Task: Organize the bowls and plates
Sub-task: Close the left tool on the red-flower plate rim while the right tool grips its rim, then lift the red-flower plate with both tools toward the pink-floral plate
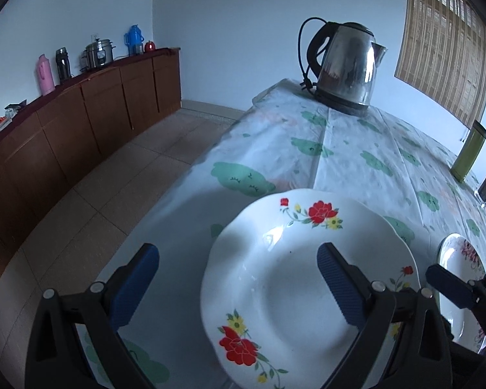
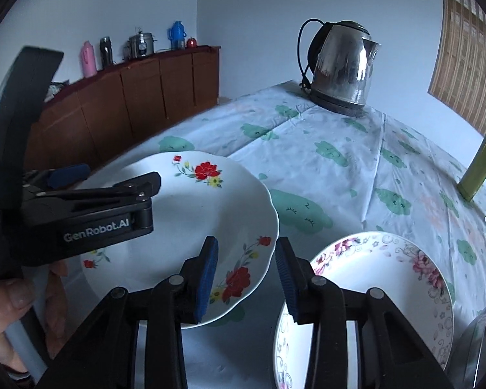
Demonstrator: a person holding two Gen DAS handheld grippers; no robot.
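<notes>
Left hand-held gripper (image 1: 238, 283) gapes wide over a red-flowered plate (image 1: 295, 259); right hand-held gripper (image 2: 246, 269), partly open, holds nothing beside a pink-flowered plate (image 2: 388, 278) on the tabletop (image 2: 340, 149).

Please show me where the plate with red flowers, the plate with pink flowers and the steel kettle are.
Red-flower plate (image 1: 291, 291): left wrist view, on its white centre.
Pink-flower plate (image 2: 372, 278): right wrist view, on its white centre.
Steel kettle (image 1: 346, 64): left wrist view, on its shiny body.

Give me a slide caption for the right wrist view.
Right claw open between red-flowered plate and pink-flowered plate, kettle behind.
</notes>
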